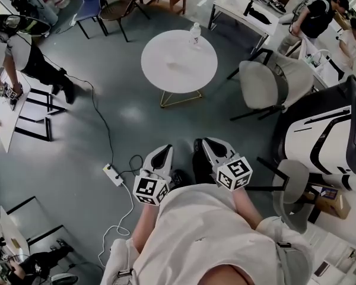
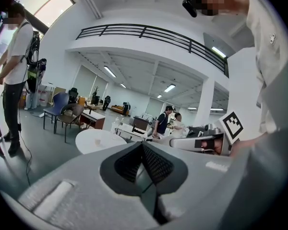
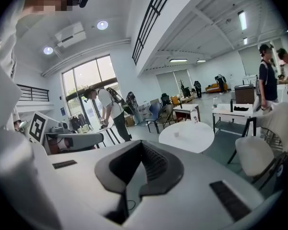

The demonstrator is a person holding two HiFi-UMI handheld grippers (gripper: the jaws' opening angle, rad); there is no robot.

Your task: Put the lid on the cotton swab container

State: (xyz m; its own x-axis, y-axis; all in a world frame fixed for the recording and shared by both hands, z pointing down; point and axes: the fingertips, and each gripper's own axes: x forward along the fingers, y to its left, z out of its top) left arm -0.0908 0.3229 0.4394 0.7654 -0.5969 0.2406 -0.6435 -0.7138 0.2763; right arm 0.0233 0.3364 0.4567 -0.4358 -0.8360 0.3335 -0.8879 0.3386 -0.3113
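Observation:
A small pale container [image 1: 177, 66] stands near the middle of a round white table [image 1: 160, 76] a few steps ahead on the floor. It shows tiny in the left gripper view [image 2: 97, 142] and the right gripper view [image 3: 175, 134]. I cannot make out a lid. My left gripper [image 1: 165, 152] and right gripper [image 1: 205, 143] are held side by side close to the person's body, far short of the table. Both are shut with nothing between the jaws [image 2: 143, 146] [image 3: 143, 145].
A clear bottle [image 1: 194, 34] stands at the table's far edge. A grey chair [image 1: 273, 85] is right of the table, a power strip and cable [image 1: 114, 176] lie on the floor at left. People stand at desks at left [image 1: 24, 58] and far right [image 1: 317, 13].

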